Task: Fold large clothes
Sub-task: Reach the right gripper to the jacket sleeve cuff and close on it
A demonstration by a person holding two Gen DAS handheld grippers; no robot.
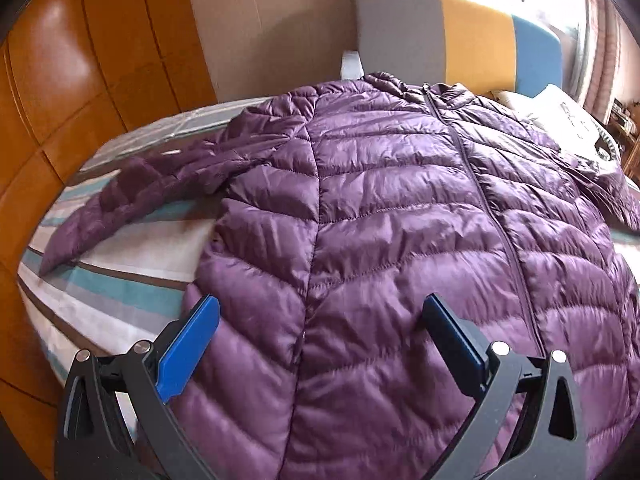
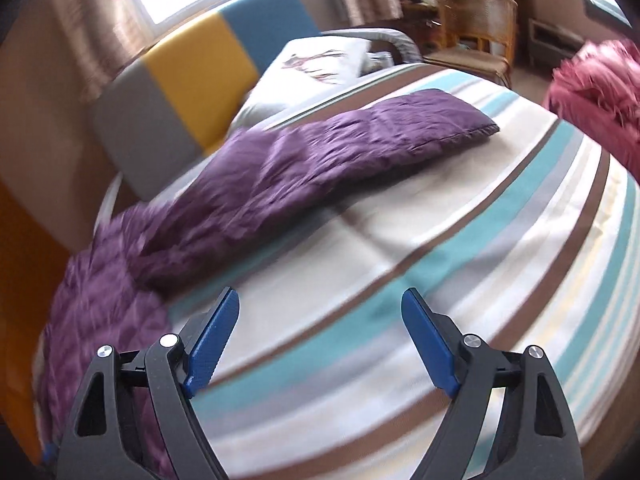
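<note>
Purple quilted jacket [image 1: 400, 220] shows no readable label; left tongs [image 1: 320, 308] and right tongs [image 2: 320, 300] released.

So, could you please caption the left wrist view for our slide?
Open left gripper above a purple quilted jacket spread flat on a striped bed.

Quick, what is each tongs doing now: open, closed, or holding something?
Left tongs: open, empty, above the purple jacket.
Right tongs: open, empty, above the striped bed cover.
</note>
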